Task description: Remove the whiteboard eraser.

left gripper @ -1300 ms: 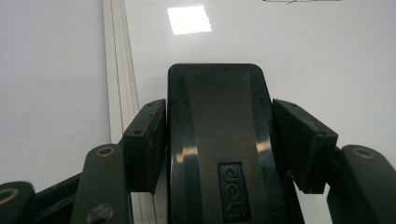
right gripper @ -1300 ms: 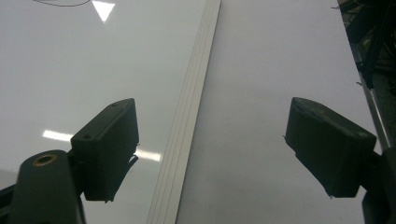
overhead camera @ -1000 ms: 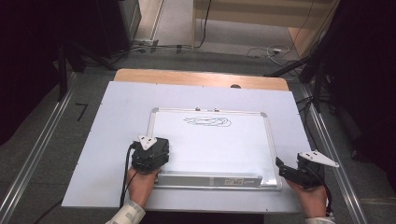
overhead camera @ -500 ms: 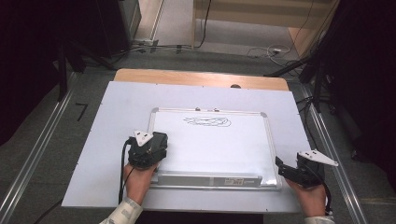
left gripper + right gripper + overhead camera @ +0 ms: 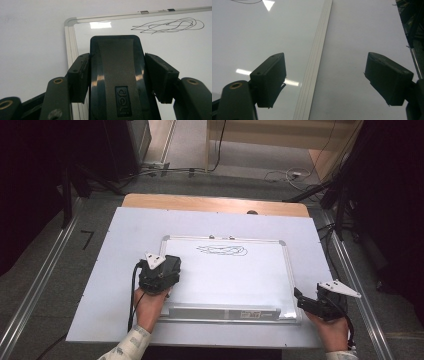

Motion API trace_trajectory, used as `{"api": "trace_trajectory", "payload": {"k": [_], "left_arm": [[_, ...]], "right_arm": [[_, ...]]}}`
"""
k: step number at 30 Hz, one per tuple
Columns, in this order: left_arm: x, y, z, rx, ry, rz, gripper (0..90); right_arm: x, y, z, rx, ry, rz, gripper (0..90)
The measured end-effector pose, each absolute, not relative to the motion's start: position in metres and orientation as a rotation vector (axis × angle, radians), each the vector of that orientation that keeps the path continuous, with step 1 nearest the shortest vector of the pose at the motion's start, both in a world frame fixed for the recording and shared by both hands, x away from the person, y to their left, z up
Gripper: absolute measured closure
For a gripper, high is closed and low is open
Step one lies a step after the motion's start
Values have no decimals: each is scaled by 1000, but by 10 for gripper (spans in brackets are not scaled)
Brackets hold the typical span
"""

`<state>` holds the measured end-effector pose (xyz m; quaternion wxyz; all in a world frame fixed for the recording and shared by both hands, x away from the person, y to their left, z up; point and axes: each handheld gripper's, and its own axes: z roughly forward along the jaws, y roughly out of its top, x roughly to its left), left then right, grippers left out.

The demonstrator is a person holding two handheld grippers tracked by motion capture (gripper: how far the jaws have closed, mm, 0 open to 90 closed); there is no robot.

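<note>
On the table: we find a whiteboard (image 5: pixel 240 270) lying flat on a pale sheet (image 5: pixel 115 250), which covers most of the wooden table (image 5: pixel 200 202).
Left gripper: we note the left gripper (image 5: pixel 122 72) clamped on a black eraser (image 5: pixel 117 75), the jaws pressing its two flanks; in the high view it sits at the board's near-left corner (image 5: pixel 159 272).
Eraser position: we see it over the board's left part, just beside the left frame rail (image 5: pixel 70 45).
Scribble: a black scribble (image 5: pixel 170 25) lies near the board's far edge, well apart from the eraser, with bare board between them.
Right gripper: we record the right gripper (image 5: pixel 324 77) with jaws apart and nothing between them, straddling the board's right frame rail (image 5: pixel 317 62).
Surroundings: cables (image 5: pixel 280 175) lie on the floor beyond the table; metal rails (image 5: pixel 45 275) run along both sides.
Obstruction: the eraser's body hides the board's near part in the left gripper view.
</note>
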<state>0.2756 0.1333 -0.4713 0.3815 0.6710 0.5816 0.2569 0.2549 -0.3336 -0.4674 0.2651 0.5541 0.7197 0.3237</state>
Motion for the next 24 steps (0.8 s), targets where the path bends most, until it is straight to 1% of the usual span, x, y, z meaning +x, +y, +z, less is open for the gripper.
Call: {"api": "trace_trajectory", "payload": {"k": [16,24], "left_arm": [[280,134,-472,1691,1488,664,407],[284,134,-473,1709,1490,663,407]], "right_arm": [[255,-331,-467,1487,1950,875,159],[254,-331,-467,1486,1950,882,159]]}}
